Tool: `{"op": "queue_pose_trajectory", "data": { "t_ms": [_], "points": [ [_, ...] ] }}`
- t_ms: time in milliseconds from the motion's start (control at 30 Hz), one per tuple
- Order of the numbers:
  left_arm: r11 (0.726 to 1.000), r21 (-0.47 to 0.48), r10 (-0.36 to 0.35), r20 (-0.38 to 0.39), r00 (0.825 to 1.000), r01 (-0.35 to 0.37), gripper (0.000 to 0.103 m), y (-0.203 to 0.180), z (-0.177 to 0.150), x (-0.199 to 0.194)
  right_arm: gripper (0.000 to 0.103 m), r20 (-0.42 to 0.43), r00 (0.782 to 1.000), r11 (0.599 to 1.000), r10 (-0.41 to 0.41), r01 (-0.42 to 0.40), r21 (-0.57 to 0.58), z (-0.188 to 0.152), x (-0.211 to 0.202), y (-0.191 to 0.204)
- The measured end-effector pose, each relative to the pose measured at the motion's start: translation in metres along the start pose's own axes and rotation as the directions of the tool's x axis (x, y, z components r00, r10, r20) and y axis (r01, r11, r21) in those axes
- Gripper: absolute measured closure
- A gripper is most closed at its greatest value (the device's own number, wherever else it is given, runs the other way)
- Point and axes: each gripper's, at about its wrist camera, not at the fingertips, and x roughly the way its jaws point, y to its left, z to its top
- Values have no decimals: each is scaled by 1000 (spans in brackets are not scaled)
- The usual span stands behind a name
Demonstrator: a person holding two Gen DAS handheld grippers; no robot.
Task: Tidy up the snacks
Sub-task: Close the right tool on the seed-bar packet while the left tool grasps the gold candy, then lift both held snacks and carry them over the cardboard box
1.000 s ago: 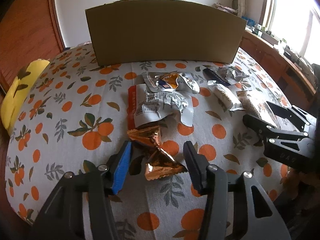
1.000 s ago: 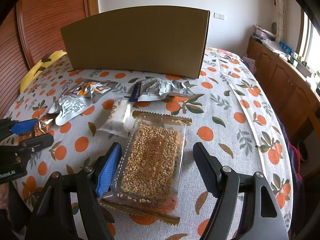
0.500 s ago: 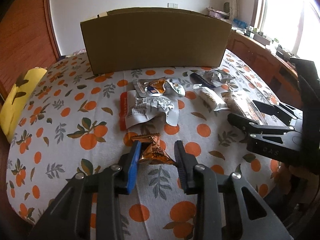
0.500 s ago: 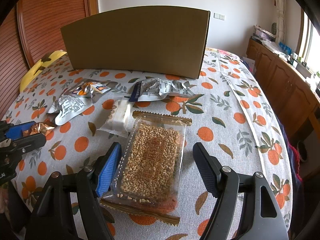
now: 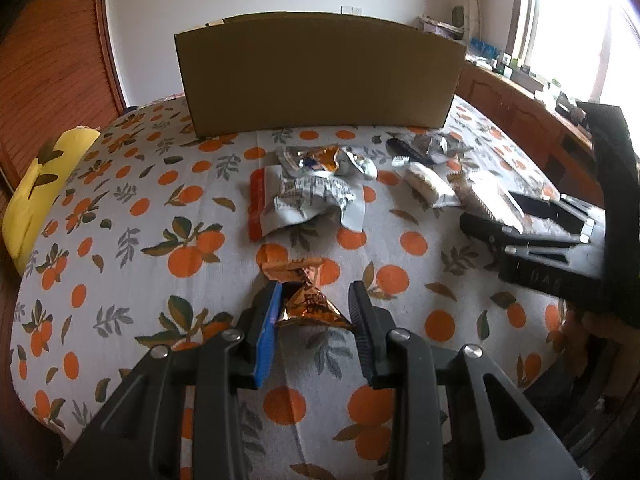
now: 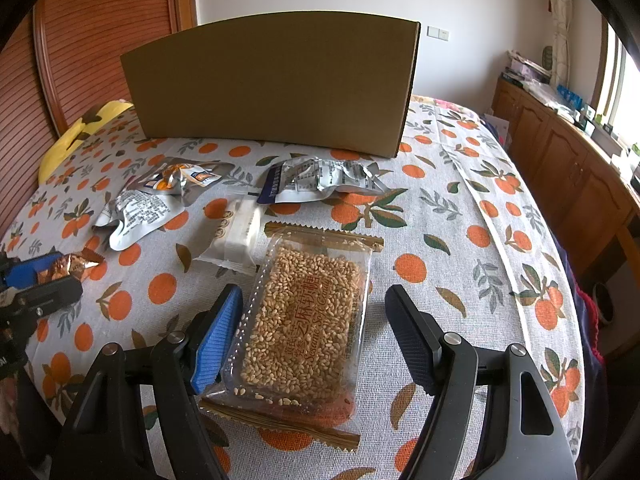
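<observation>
A small orange foil snack (image 5: 308, 304) sits between the fingers of my left gripper (image 5: 314, 296), low in the left wrist view. The jaws are closing, and both pads touch the wrapper's corners. In the right wrist view that gripper (image 6: 44, 276) shows at the left edge with the foil in it. My right gripper (image 6: 314, 296) stands open astride a clear pack of sesame candy (image 6: 304, 316) lying flat on the orange-print tablecloth (image 6: 460, 240); its right pad is clear of the pack. An open-topped cardboard box (image 5: 320, 80) stands at the back.
Loose snacks lie between the grippers and the box: crumpled silver packets (image 5: 312, 200), another silver packet (image 6: 324, 176) and a white wrapped cake (image 6: 240, 236). A yellow cushion (image 5: 40, 184) lies at the left edge. Wooden cabinets (image 6: 560, 152) run along the right.
My left gripper's jaws have narrowed from wide apart onto the orange foil snack, and its view has tilted up a little. The right gripper and the sesame pack have not moved.
</observation>
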Motion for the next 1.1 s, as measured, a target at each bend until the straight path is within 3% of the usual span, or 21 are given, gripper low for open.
{"op": "queue_pose_trajectory", "data": {
  "t_ms": [167,267,600,833,1100],
  "points": [
    [1000,-10,-14,20,1000,14,89,3,-3,-5,32,3,1000,1000,0,0,-5,0,0,1],
    [1000,-11,-20,17,1000,21,91,6,-5,-6,36,11,1000,1000,3,-3,-15,-1,0,3],
    [997,-47,-55,60,997,58,92,13,-6,-15,44,20,1000,999,-8,8,-41,-2,-2,8],
    [996,-42,-71,83,994,75,92,14,-8,-17,57,8,1000,1000,27,-27,-7,-1,-5,-3],
    [996,-36,-71,103,992,75,92,13,-7,-20,58,13,998,997,66,-67,43,-1,-18,-16]
  ]
}}
